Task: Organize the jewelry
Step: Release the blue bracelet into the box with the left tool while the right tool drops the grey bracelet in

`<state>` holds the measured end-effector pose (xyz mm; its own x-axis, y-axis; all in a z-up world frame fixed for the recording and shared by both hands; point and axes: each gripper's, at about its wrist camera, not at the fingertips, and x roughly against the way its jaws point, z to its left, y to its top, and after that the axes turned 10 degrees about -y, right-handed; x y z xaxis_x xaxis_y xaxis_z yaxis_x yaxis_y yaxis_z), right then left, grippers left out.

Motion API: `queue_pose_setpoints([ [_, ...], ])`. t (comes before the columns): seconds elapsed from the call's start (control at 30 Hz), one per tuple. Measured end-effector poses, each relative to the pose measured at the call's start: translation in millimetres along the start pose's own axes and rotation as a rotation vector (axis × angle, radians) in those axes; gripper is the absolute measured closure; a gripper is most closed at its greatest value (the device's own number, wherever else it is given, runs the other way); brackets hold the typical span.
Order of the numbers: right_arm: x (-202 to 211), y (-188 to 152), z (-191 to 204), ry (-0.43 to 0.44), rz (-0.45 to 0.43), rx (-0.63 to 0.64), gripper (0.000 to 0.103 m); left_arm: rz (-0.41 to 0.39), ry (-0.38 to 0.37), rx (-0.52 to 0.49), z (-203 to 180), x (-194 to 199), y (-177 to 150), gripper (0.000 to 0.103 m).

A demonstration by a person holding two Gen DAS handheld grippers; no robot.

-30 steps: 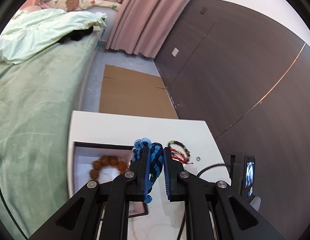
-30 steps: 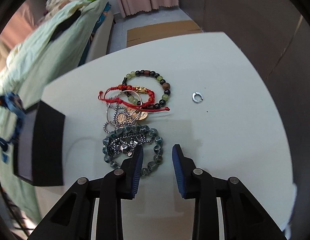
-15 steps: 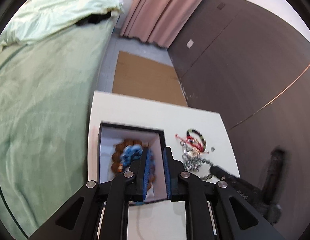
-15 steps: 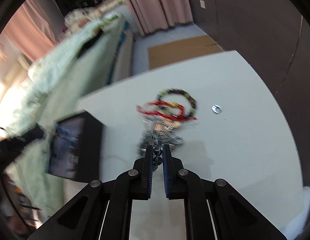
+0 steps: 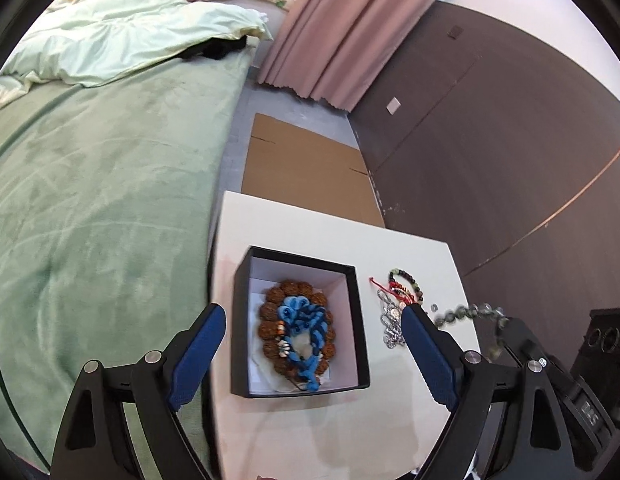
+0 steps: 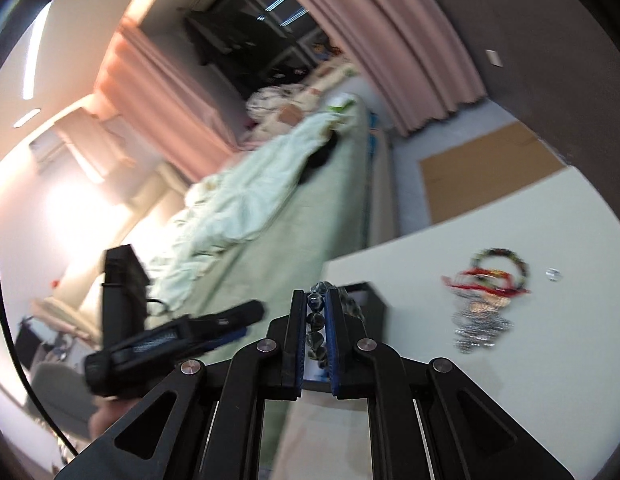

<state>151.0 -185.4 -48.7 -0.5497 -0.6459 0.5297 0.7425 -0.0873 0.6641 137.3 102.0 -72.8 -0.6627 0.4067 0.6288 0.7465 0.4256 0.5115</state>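
From the left wrist, our left claw (image 5: 310, 344) is opening with nothing between its pads; the blue cord (image 5: 300, 322) lies released on the brown beads (image 5: 270, 316) in the box (image 5: 298, 258), just ahead. We should lift straight out, clear of the rim.

From the right wrist, our right claw (image 6: 317, 320) is clenched on the grey beads (image 6: 314, 320). The box (image 6: 369, 302) sits just beyond its tips, the pile (image 6: 483, 300) off right. We should let go only once over the opening.
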Motion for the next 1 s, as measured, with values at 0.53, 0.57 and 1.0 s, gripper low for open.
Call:
queue_pose_setpoints([
  [0.53,-65,-19,37,-0.005,0.138,0.040,0.032,-0.151,0.006,0.077,36,38,15,0.000],
  [0.57,-63,-19,32,-0.018,0.123,0.026,0.030,-0.163,-0.001,0.077,35,39,15,0.000],
  [1.0,-2,-2,-41,-0.130,-0.016,-0.137,0.030,-0.179,-0.070,-0.013,3,30,8,0.000],
])
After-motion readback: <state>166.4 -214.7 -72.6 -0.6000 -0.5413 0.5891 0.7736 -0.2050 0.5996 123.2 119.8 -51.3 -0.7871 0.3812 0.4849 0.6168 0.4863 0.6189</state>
